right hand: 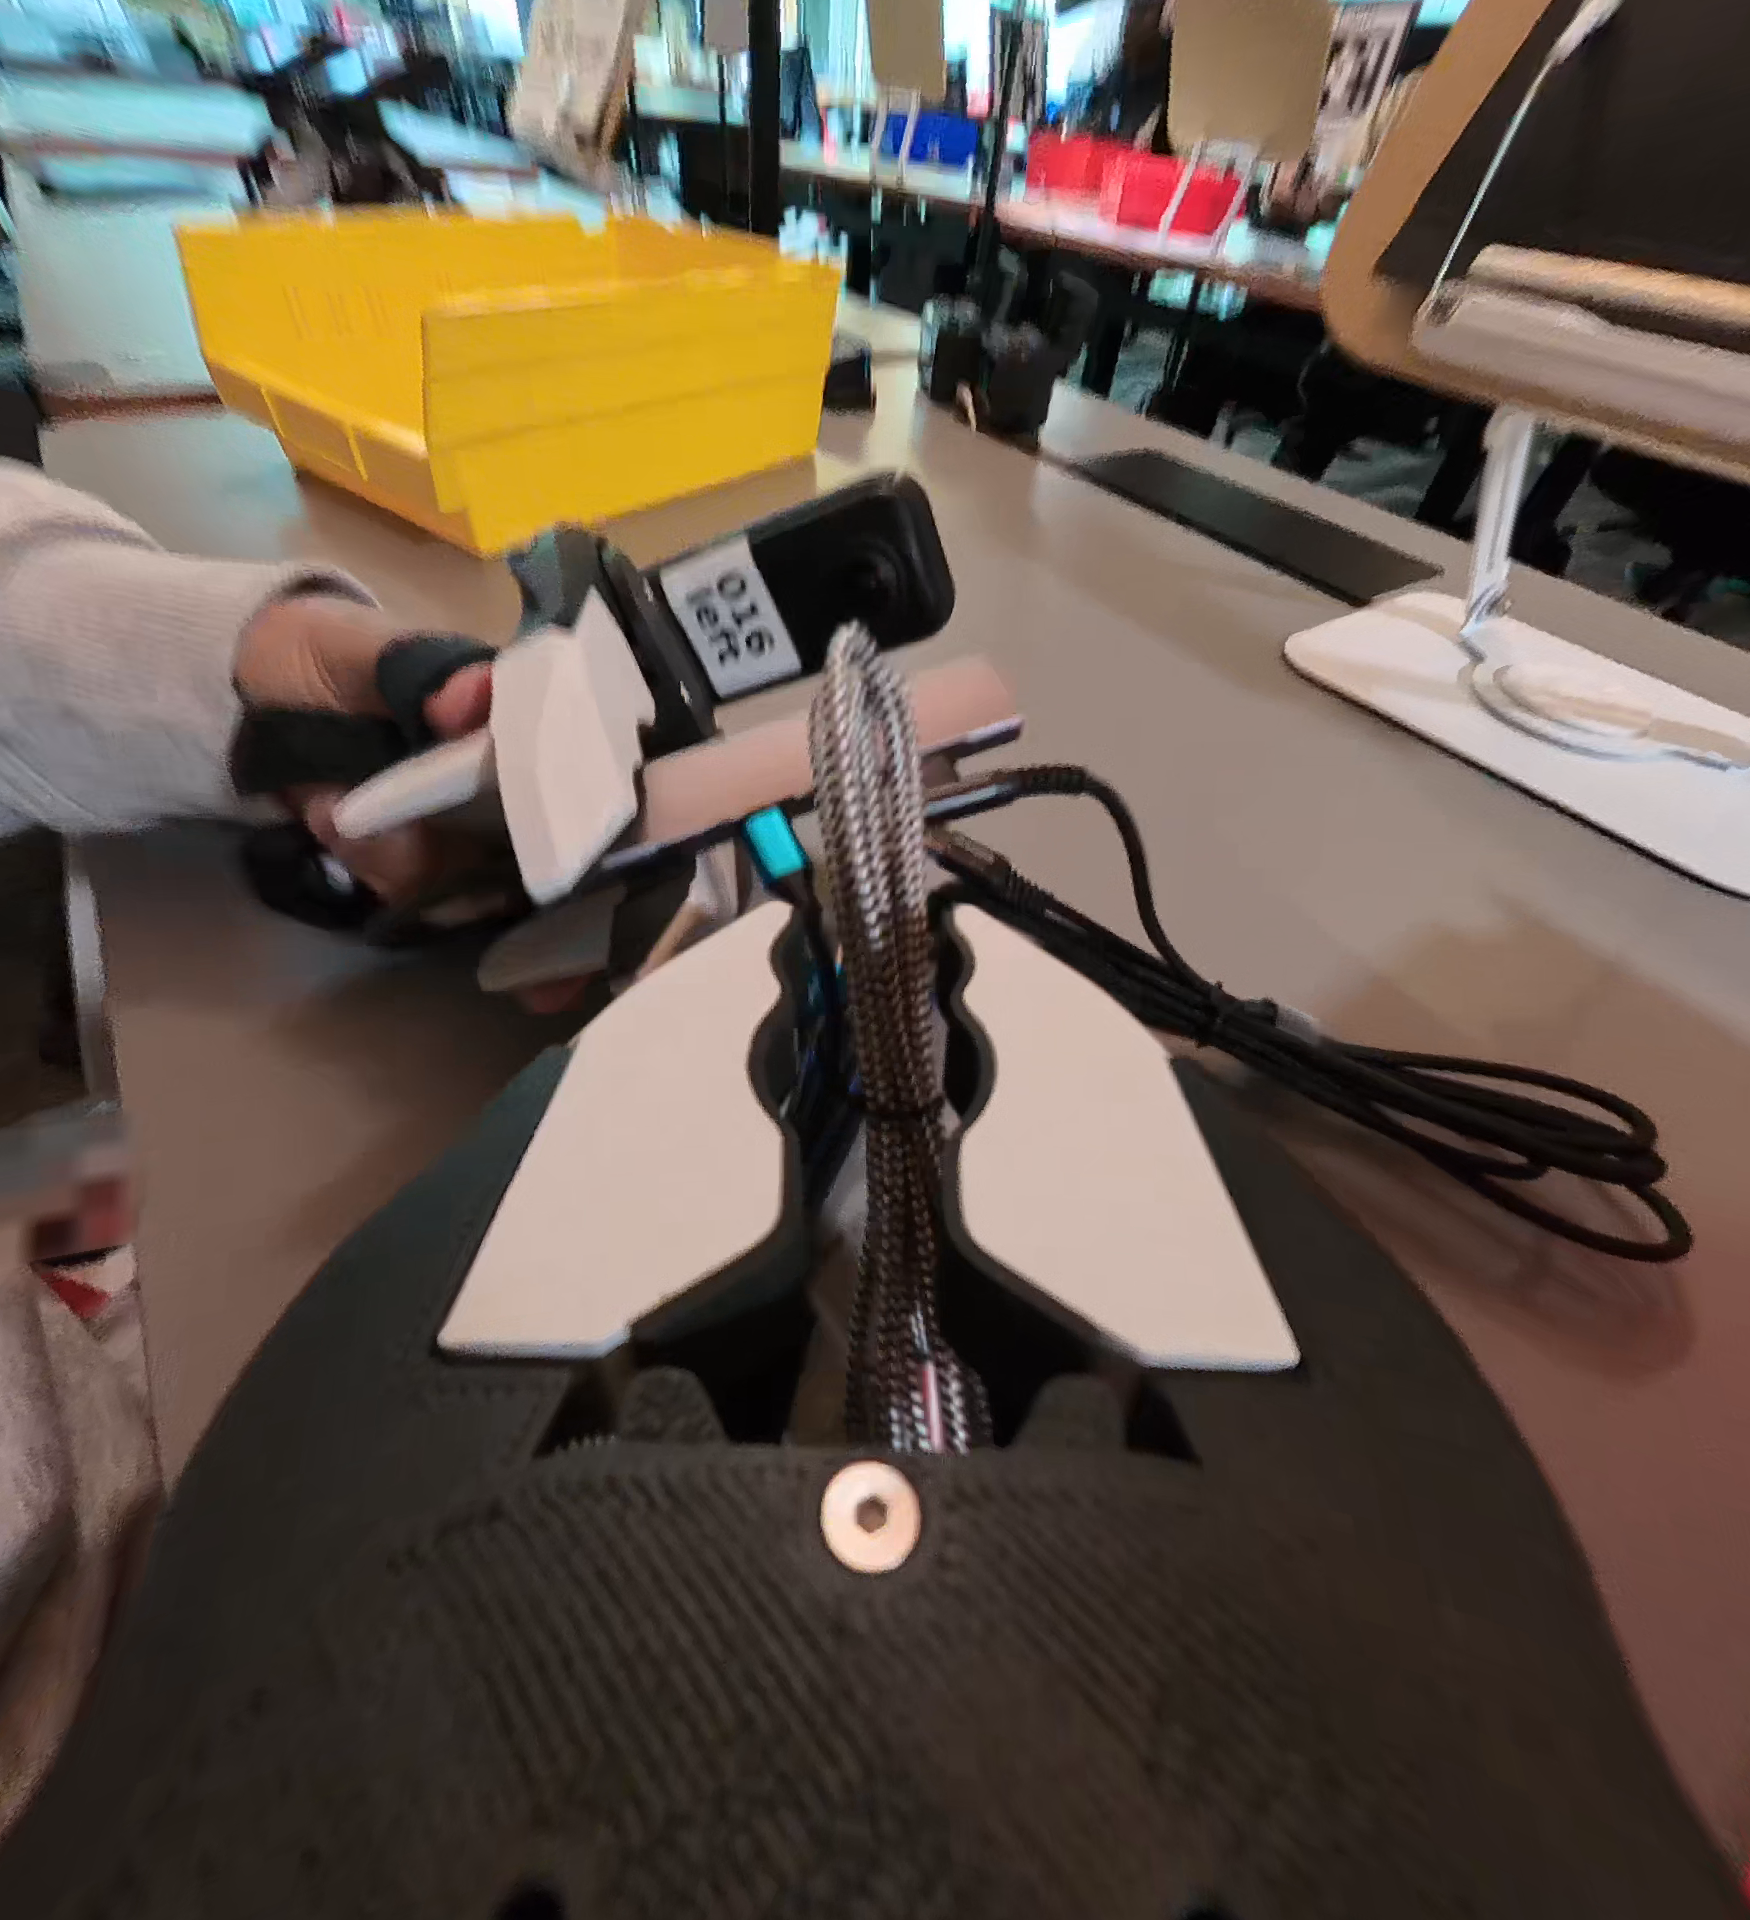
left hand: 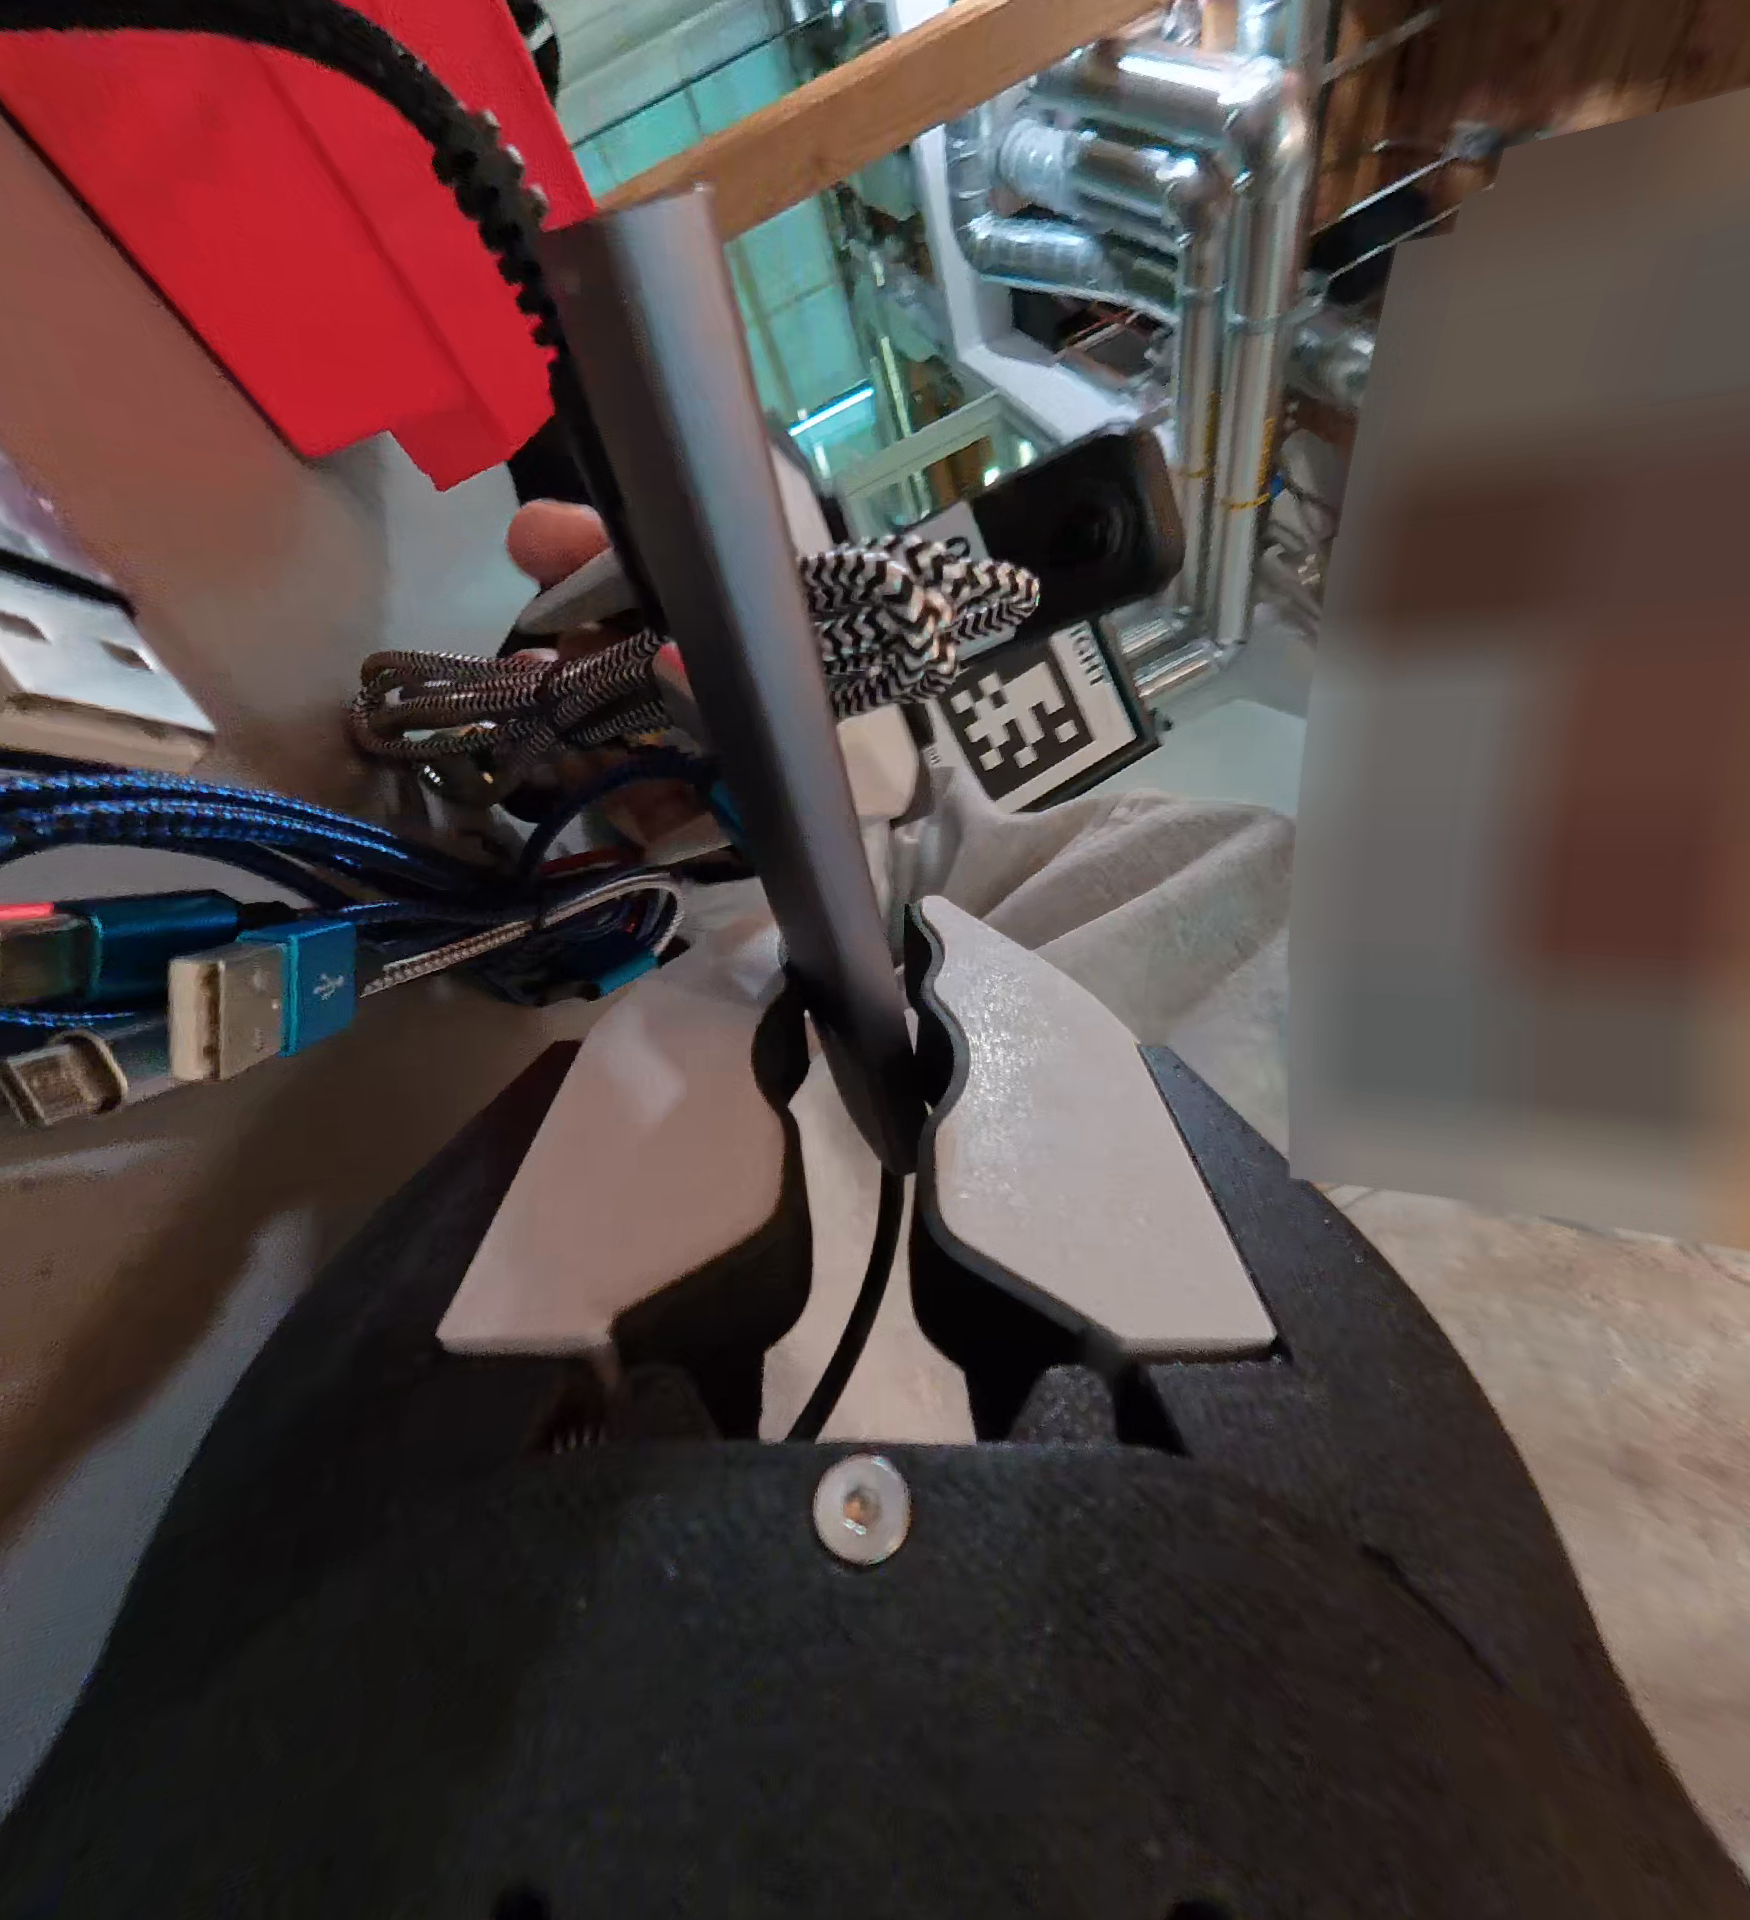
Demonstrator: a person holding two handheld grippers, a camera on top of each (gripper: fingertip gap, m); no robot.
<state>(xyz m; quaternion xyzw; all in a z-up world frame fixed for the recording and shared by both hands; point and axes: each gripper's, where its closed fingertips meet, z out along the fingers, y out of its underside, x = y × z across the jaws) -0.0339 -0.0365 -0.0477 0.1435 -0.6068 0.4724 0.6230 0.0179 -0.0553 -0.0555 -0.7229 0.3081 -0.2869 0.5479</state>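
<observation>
Above the table [right hand: 1266, 935], the left gripper [left hand: 855, 1039] pinched a slab [left hand: 705, 623]; the right gripper [right hand: 871, 1039] clamped braided cables [right hand: 866, 831], which risked snagging and tugging it loose.

Left hand-held gripper [left hand: 855, 1049] clamped shut, gripped by hand [right hand: 351, 727]; right hand-held gripper [right hand: 866, 1029] clamped shut.
</observation>
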